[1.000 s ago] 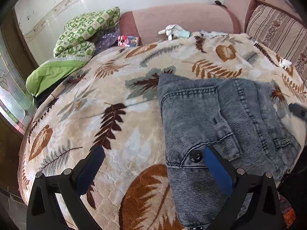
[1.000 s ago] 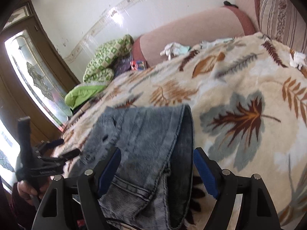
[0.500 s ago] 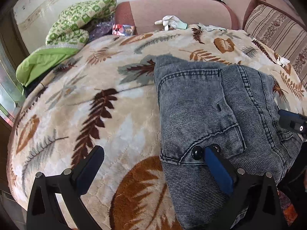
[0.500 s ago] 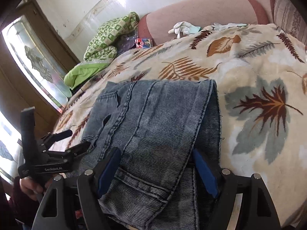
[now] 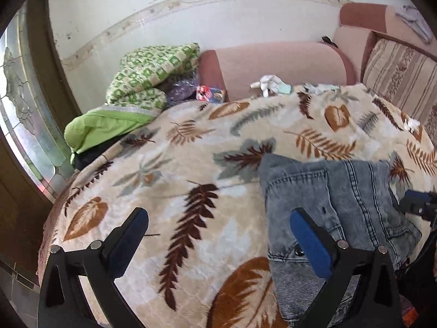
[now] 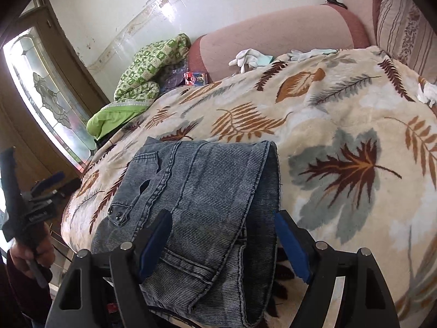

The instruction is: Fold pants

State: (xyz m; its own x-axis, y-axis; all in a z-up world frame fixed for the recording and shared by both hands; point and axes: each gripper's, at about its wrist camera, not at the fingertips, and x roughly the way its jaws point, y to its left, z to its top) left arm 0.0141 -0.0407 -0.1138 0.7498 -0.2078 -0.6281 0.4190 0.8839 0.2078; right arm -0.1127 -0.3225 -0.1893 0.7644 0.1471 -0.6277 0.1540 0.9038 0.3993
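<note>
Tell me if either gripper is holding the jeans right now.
Neither. The left gripper and right gripper are both open, with the folded jeans lying loose on the blanket.

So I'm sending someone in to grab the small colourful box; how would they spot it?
Start at the pink sofa arm behind the leaf-print blanket. At that arm's left end, where it meets the folded green-checked quilt, sits the small box. Its glossy red and blue print sets it apart from the purple bag beside it and the white gloves further right.

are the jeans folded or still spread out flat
Folded: the jeans lie doubled into a compact stack on the leaf blanket, layered edges visible at the right side. Number of folds: cannot tell.
</note>
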